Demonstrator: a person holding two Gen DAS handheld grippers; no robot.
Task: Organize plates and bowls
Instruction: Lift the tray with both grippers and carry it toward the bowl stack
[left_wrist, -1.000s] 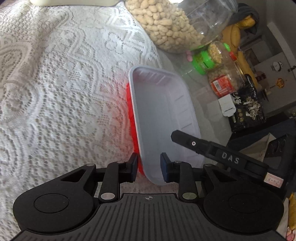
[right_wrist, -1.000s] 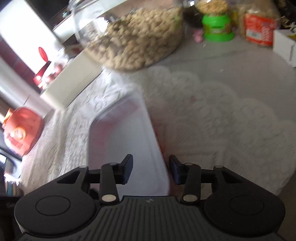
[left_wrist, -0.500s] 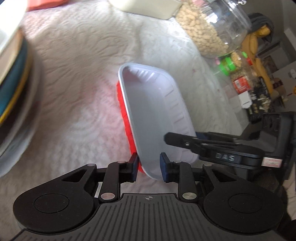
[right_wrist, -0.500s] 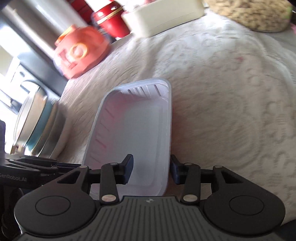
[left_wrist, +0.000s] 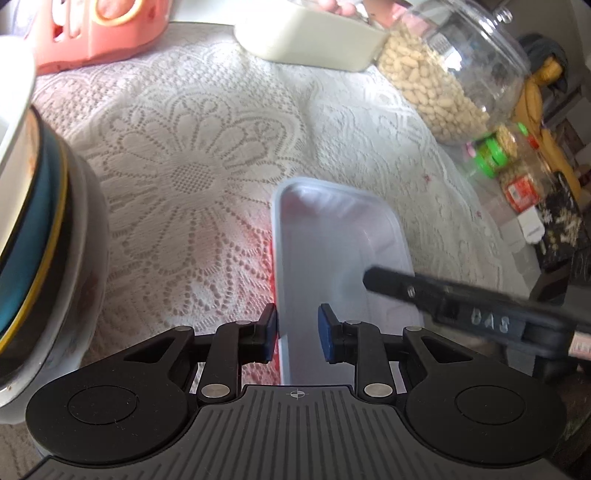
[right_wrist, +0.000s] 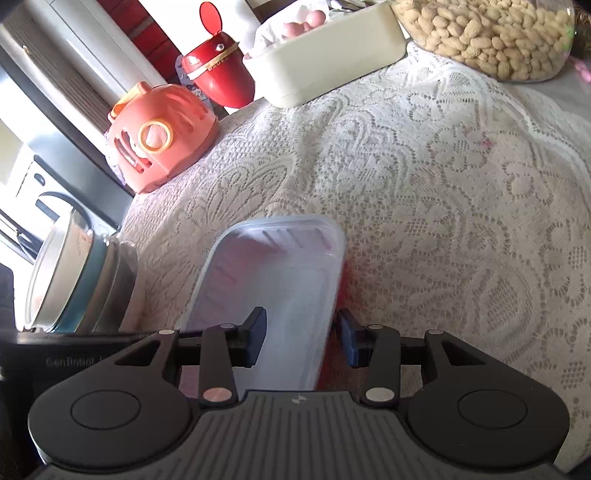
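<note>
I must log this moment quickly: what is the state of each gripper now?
Left gripper: closing on the left rim of the white tray.
Right gripper: shut on the tray's right rim.

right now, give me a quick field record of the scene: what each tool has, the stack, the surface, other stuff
held item: white rectangular tray with red beneath it
left tool: jaws closing over the tray's left rim
right tool: shut on the tray's right rim
stack: bowls and plates, left of the tray
surface: white lace tablecloth
other items: peanut jar, cream container, orange plastic toy
</note>
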